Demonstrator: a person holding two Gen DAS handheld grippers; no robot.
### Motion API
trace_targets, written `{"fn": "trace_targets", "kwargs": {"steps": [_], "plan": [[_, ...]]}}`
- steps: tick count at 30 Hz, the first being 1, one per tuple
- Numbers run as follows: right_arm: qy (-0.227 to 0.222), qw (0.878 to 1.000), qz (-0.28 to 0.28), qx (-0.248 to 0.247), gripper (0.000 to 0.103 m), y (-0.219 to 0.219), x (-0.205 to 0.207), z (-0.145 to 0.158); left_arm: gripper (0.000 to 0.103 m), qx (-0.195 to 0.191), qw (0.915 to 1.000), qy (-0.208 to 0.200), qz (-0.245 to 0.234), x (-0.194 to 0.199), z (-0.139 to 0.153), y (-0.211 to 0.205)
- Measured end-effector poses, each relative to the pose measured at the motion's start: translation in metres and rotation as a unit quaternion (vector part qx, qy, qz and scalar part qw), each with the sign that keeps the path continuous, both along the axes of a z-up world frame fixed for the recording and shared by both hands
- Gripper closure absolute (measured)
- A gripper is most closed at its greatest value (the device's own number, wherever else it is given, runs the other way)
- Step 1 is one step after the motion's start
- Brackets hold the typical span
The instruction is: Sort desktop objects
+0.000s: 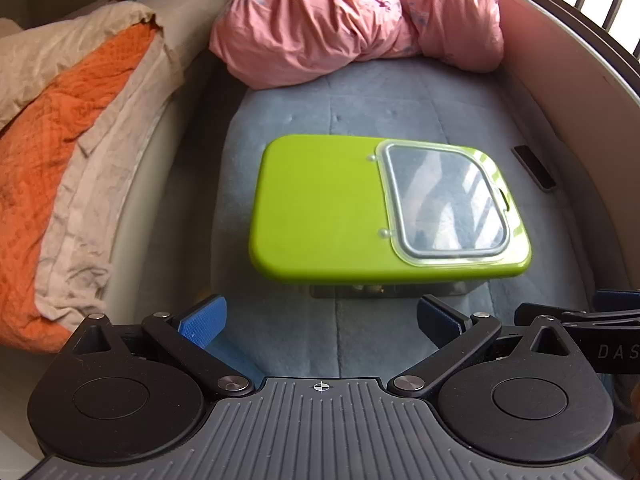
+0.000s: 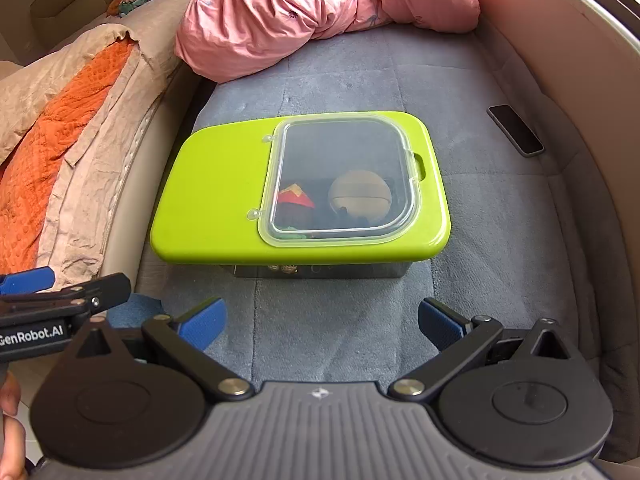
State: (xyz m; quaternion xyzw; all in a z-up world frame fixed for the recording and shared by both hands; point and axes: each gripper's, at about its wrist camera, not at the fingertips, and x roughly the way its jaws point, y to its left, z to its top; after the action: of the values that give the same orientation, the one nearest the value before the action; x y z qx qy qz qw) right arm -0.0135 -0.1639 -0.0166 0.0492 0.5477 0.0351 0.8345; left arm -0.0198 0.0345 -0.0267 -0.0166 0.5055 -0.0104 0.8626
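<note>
left wrist view: left hand-held gripper (image 1: pixel 318 322) spread wide, blue pads (image 1: pixel 202 320) well apart, nothing between them. ahead of it sits the storage box (image 1: pixel 320 208), green lid on, clear hatch (image 1: pixel 444 202) on the lid's right half, shut. box rests on a grey-blue mat (image 1: pixel 360 100). glare on the hatch; contents cannot be read from here. dark phone (image 1: pixel 534 167) lies on the mat right of the box, apart from it, near the beige side wall (image 1: pixel 560 80). pink bedding (image 1: pixel 356 16) bunched beyond the box. orange blanket (image 1: pixel 52 152) with beige cloth to the left. part of the right hand-held gripper (image 1: pixel 616 300) shows at the right edge.

right wrist view: right hand-held gripper (image 2: pixel 322 324) also wide, empty. storage box (image 2: pixel 216 196) just ahead, slightly left of centre, lid closed. through the clear hatch (image 2: pixel 340 160): a tan ball (image 2: pixel 359 196) and a red-and-yellow item (image 2: pixel 295 197) beside it, both inside the box. phone (image 2: pixel 515 130) right of the box, not touching it. pink bedding (image 2: pixel 280 12) behind; orange blanket (image 2: pixel 52 128) to the left. left hand-held gripper (image 2: pixel 28 280) shows at the left edge, its opening not readable in this view.
</note>
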Motion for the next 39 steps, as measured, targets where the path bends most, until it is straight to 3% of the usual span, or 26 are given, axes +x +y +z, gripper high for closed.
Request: {"fn": "trace_targets", "kwargs": {"steps": [39], "plan": [[0.011,1.000,0.008,0.004,0.000,-0.0013,-0.0011,-0.0084,0.000,-0.020,0.9997,-0.002,-0.012,-0.0002,-0.0023,0.0024]]}}
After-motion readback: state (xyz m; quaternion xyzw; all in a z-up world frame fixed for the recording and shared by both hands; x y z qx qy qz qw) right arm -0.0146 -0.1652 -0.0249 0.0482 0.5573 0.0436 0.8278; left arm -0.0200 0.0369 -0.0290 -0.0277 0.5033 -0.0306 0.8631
